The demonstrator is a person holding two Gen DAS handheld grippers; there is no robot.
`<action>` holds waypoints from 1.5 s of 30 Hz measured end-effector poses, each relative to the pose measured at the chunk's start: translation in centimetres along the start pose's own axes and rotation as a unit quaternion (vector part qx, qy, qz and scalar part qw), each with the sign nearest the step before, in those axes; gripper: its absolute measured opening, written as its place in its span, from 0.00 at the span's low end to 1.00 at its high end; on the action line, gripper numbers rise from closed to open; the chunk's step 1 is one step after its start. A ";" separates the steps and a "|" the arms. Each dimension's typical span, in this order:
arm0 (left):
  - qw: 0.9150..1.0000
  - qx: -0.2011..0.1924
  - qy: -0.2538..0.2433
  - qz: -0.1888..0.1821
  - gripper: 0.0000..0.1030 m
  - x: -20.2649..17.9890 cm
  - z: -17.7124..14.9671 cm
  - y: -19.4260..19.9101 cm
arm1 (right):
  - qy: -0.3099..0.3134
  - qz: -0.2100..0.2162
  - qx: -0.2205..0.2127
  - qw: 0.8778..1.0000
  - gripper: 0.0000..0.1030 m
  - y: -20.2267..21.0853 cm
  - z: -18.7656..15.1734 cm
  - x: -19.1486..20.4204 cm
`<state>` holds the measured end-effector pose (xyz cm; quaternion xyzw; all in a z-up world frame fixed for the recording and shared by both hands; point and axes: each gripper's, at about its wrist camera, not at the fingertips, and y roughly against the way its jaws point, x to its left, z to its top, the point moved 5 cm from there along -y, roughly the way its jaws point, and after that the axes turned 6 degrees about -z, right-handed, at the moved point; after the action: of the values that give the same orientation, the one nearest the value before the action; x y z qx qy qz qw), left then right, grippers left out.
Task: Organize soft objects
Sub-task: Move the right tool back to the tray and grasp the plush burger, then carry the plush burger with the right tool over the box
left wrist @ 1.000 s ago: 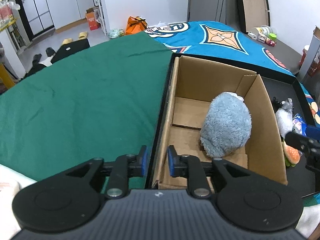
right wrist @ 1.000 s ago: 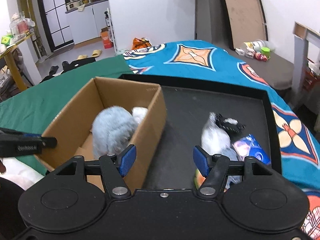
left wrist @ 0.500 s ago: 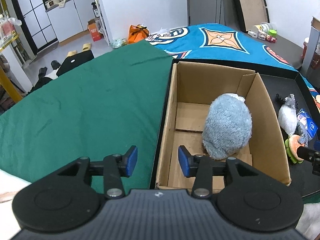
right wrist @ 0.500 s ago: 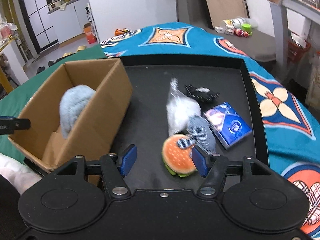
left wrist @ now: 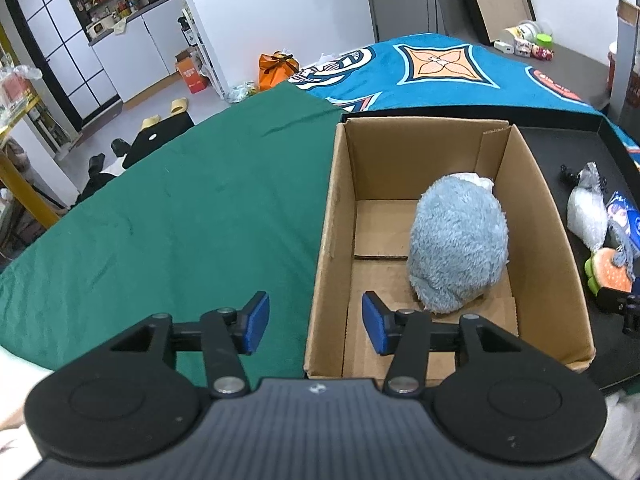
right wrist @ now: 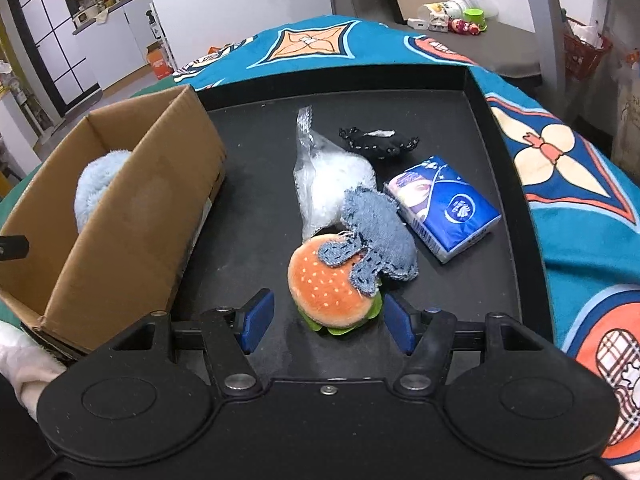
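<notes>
Our left gripper (left wrist: 314, 326) has its blue-padded fingers (left wrist: 256, 322) parting at this moment, with nothing between them but the near left wall of the open brown cardboard box (left wrist: 334, 248), which they straddle without touching; a second ago those pads stood close together over that same wall, so the release is done and the round blue-grey plush toy (left wrist: 458, 242) now lies on the box floor against its right wall. Our right gripper (right wrist: 326, 322) holds its fingers (right wrist: 260, 318) spread and empty; a second ago it looked across the box, and now it sits low over the black tray (right wrist: 496, 168) with the orange stuffed burger toy (right wrist: 330, 286) just ahead of the gap between the pads, untouched; we judge this the next pick. A frayed blue denim patch (right wrist: 378, 244) drapes over the burger's far edge, so a grip may drag it along; whether the two are joined we cannot tell. Beyond them lie a clear plastic bag of white filling (right wrist: 330, 176), a small black fabric piece (right wrist: 378, 142) and a blue packet of tissues (right wrist: 444, 208), all on the tray; one item is boxed, several remain.
</notes>
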<state>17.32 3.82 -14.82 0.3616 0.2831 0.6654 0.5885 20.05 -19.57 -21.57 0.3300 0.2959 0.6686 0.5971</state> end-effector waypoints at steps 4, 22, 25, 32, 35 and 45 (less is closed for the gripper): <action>1.000 0.005 -0.013 0.008 0.49 -0.5 0.0 -0.1 | 0.011 -0.003 -0.002 1.000 0.49 -0.5 -0.2 0.2; 0.999 0.005 -0.027 0.019 0.49 -1.1 0.0 0.0 | 0.014 0.024 0.008 1.000 0.31 1.4 -0.6 0.8; 1.000 0.002 -0.023 0.017 0.49 -0.9 -0.1 0.2 | 0.012 0.024 -0.003 1.000 0.31 2.0 0.0 0.6; 1.000 -0.006 -0.015 0.010 0.49 -0.6 -0.1 0.6 | 0.002 0.019 -0.024 1.000 0.31 3.3 1.1 0.2; 1.000 -0.008 -0.011 0.007 0.49 -0.5 -0.1 0.7 | 0.001 0.018 -0.030 0.999 0.31 3.7 1.5 0.1; 1.000 -0.012 0.012 0.001 0.50 0.2 0.1 0.8 | 0.005 0.020 -0.046 0.999 0.31 5.0 3.0 1.0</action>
<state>16.90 3.93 -14.08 0.3472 0.2819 0.6736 0.5884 19.33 -19.18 -15.68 0.3044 0.2608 0.6953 0.5965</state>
